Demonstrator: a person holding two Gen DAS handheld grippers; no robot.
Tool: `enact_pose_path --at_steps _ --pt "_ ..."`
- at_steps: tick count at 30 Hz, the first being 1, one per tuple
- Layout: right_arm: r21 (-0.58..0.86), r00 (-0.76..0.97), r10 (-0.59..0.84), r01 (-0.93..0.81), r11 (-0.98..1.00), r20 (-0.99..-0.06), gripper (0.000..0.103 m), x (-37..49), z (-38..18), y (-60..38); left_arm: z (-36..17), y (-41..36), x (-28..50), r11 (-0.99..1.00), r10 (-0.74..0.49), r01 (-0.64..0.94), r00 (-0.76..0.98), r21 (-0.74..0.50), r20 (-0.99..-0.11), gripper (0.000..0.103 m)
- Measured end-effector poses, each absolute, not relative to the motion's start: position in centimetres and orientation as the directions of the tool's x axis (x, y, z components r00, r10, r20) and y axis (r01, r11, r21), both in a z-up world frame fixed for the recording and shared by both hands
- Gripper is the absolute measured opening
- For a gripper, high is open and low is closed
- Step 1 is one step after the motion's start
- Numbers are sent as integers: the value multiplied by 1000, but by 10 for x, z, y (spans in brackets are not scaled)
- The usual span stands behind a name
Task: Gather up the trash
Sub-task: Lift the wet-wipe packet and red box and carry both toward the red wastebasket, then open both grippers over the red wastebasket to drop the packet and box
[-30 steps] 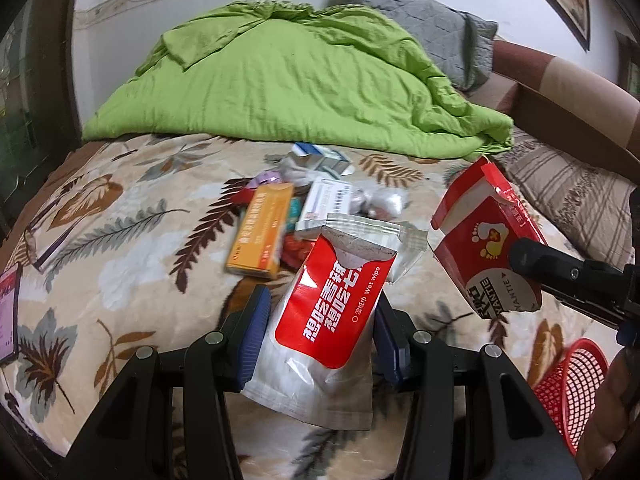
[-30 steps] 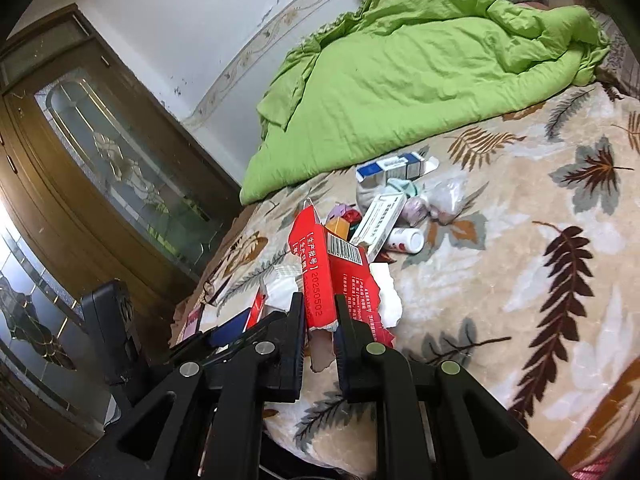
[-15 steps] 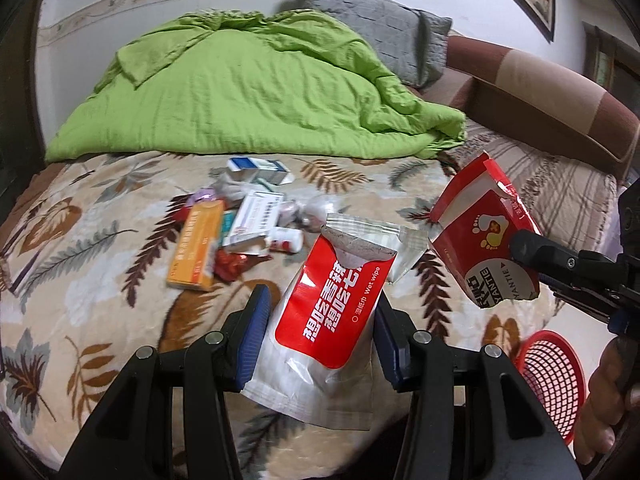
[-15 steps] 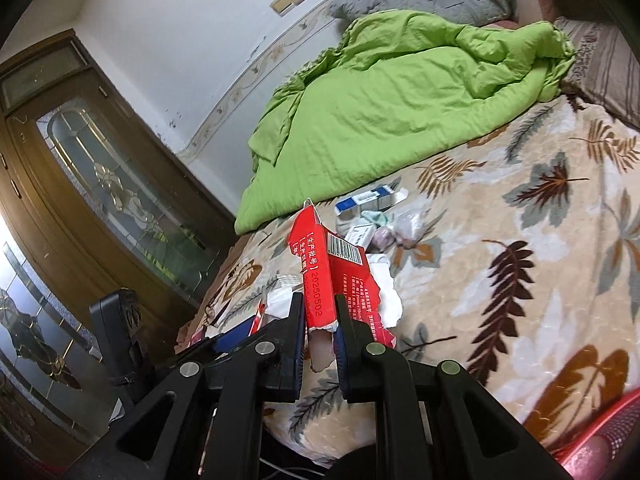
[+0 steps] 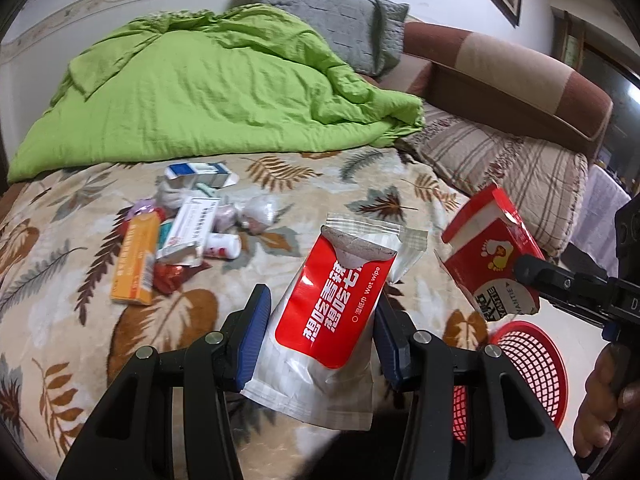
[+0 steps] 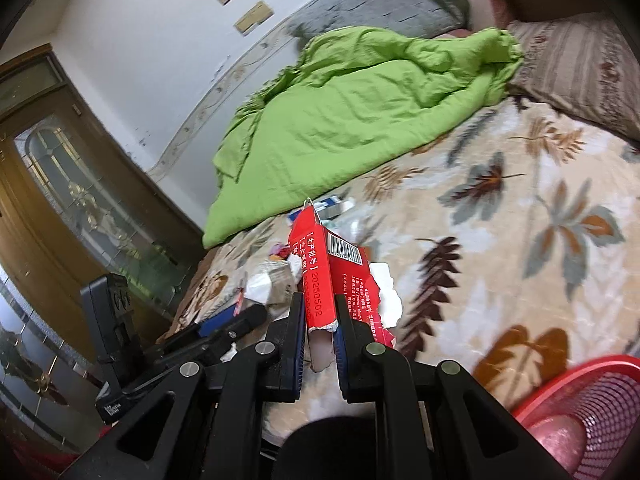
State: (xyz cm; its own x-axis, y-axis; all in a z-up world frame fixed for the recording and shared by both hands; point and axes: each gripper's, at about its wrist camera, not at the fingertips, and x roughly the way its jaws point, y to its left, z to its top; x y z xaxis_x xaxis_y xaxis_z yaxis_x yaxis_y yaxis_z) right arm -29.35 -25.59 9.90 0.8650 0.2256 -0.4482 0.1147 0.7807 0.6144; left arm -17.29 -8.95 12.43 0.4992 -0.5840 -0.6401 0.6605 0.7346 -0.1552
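Trash is clamped in both claws: left claw (image 5: 320,332) grips wipes packet (image 5: 332,304), right claw (image 6: 320,320) torn carton (image 6: 324,276).

litter pile (image 5: 188,236) on bed, left | quilt (image 5: 208,100) behind | basket (image 5: 528,368) beside bed, right

It was a bedroom in a home: a bed (image 5: 360,208) with a leafy blanket, a green quilt (image 5: 208,92), pillows (image 5: 500,160), and a wooden door (image 6: 60,184).
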Motion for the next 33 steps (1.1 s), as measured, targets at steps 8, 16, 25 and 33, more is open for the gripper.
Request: enact_pose_path --at_steps 8,16,25,33 --pt "625 871 138 220 749 -472 14 -347 94 -283 131 -118 -197 662 -635 732 435 -159 -639 48" --pt "640 861 52 334 692 -505 14 -417 89 -310 133 -168 -242 511 -701 832 260 -213 -664 48" --pt "649 812 -19 480 590 -584 17 -478 56 -329 101 -234 -312 303 -658 922 18 -243 -753 48" --pt "631 770 -81 574 522 -633 52 -497 42 -343 83 -249 -321 290 -615 926 -12 -241 -788 69"
